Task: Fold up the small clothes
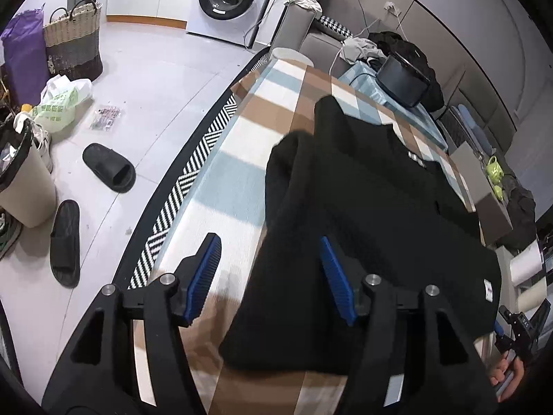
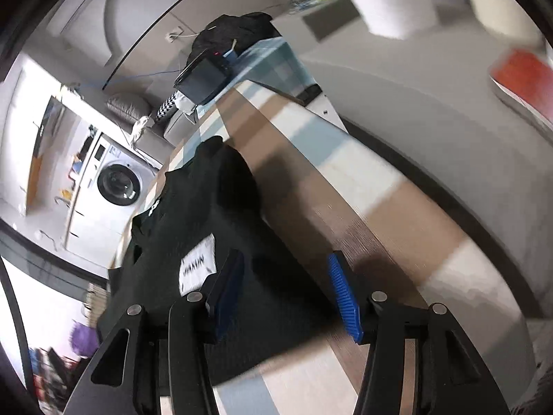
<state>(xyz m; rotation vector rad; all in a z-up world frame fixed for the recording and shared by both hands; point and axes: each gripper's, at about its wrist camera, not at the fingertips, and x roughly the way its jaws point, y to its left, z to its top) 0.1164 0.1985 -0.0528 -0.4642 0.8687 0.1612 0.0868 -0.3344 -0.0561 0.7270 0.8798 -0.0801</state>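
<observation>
In the left wrist view the floor [image 1: 155, 79] lies beyond the tabletop's left edge, crowded with a woven basket [image 1: 74, 38], a bin [image 1: 24, 180] and two black slippers [image 1: 107, 167], so there is little clear floor on that side, while a zigzag rug [image 1: 193, 159] runs along that edge. The tabletop [image 1: 242, 159], under a checked cloth of brown, white and pale blue, is bare along its left strip from the near edge to the far corner. The left gripper [image 1: 273, 280] hangs over the near edge with its fingers [image 1: 204, 276] apart and nothing pinched; the left finger is over bare cloth, the right one over the black garment [image 1: 380, 207]. That garment lies spread from the near edge toward the far right, reaching the tabletop's right edge, where a grey box [image 1: 484, 186] stands near it. At the far right a hand [image 1: 508, 377] is partly seen. The right wrist view, blurred, shows what the other does not: a white label [image 2: 197, 266] on the garment [image 2: 207, 207], and a broad bare run of tabletop [image 2: 363, 190] to the garment's right, up to the right edge. The right gripper [image 2: 287, 294] also stands with its fingers [image 2: 342, 294] spread, holding nothing: one over the garment beside the label, the other over bare cloth.
</observation>
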